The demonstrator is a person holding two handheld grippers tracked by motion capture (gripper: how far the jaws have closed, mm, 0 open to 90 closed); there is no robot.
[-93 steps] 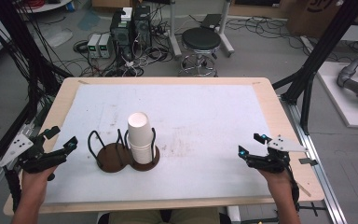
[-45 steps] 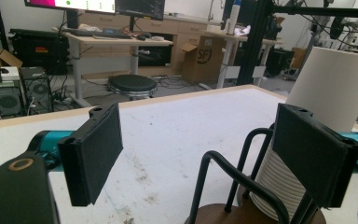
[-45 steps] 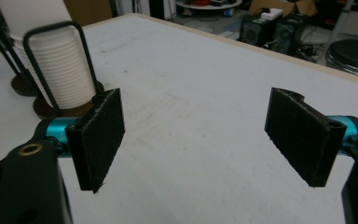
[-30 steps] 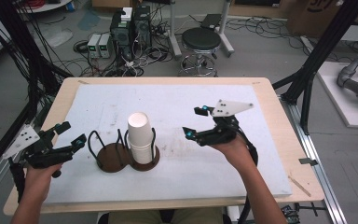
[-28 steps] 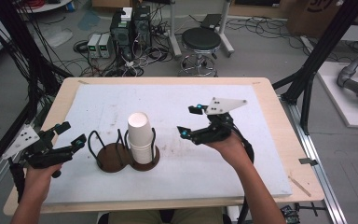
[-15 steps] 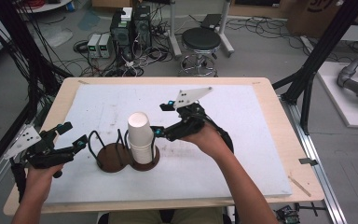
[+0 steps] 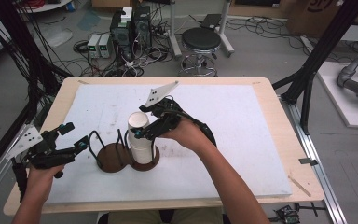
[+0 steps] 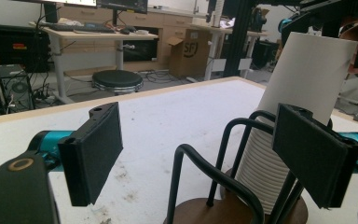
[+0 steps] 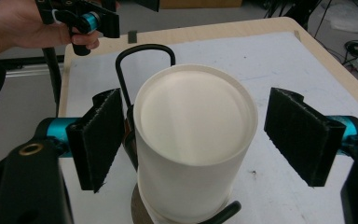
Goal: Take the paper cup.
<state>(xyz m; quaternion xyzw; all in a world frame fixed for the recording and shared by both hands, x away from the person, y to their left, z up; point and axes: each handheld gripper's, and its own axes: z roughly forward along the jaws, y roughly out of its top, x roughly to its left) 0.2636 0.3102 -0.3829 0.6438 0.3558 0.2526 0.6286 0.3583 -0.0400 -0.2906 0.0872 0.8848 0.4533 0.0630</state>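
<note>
A tall stack of white paper cups (image 7: 140, 140) stands upside down in the right half of a brown wooden holder (image 7: 113, 162) with black wire loops. My right gripper (image 7: 138, 122) is open, one jaw on each side of the stack's top and neither touching it. In the right gripper view the stack (image 9: 193, 116) stands between the spread pads (image 9: 99, 138) of that gripper (image 9: 200, 140). My left gripper (image 7: 76, 135) is open just left of the holder with nothing held. In the left gripper view, that gripper (image 8: 203, 156) frames a wire loop (image 8: 214, 175) and the stack (image 8: 303, 88).
A white mat (image 7: 242, 121) covers the wooden table (image 7: 279, 116). Black frame posts (image 7: 317, 56) stand at both sides. A stool (image 7: 201, 42) and computer boxes (image 7: 130, 23) sit on the floor beyond the far edge. The left gripper (image 9: 85, 21) appears at the top left of the right gripper view.
My right gripper has travelled from the table's right edge leftward to the cup stack and now straddles its top. The left gripper has barely moved.
</note>
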